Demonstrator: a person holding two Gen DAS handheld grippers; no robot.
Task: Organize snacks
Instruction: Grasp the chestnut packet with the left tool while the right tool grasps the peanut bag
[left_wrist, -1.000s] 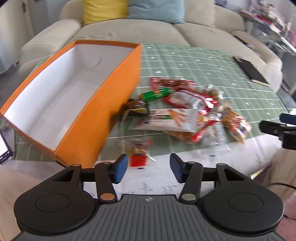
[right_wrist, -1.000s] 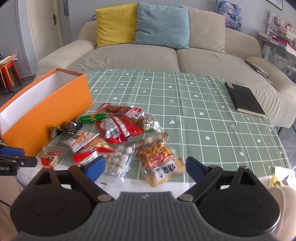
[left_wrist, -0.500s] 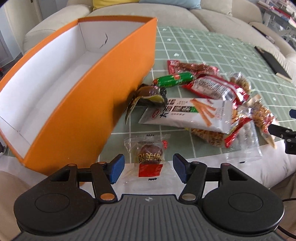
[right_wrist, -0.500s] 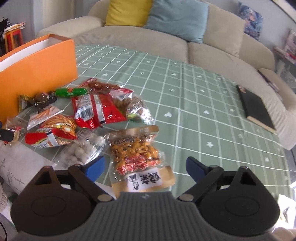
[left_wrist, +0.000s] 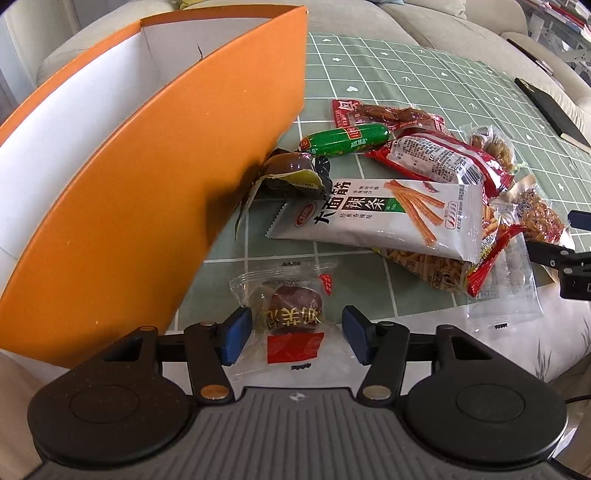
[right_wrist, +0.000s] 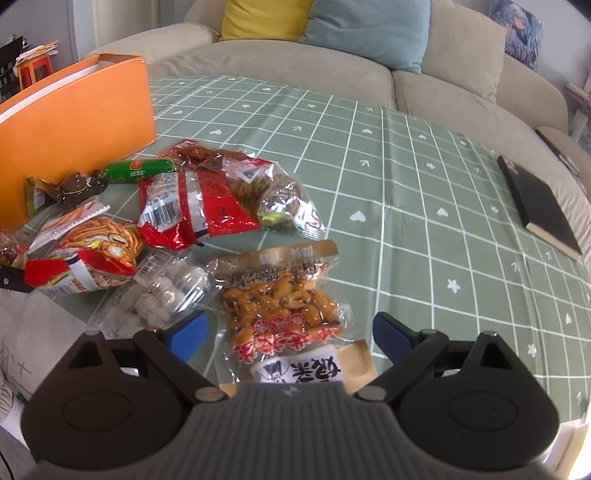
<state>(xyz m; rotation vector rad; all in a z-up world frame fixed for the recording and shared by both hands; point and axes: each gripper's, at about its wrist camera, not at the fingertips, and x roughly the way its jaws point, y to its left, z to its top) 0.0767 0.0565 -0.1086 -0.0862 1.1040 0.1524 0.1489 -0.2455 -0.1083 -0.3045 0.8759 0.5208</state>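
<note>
Step in hand: pick-up approach. Left gripper (left_wrist: 293, 338) wide open, holding nothing, straddles the clear-wrapped brown sweet (left_wrist: 291, 317) beside the empty orange cardboard box (left_wrist: 155, 177). Right gripper (right_wrist: 291, 336), equally open and empty, brackets the clear peanut packet (right_wrist: 284, 306). Next, I judge: close, lift, drop into box.

bright daylight, glare on the shiny snack wrappers (right_wrist: 207, 206), strong fisheye bending and dark corners at the edges.

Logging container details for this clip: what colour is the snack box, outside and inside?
The box is orange outside and white inside, clearest in the left wrist view.
</note>
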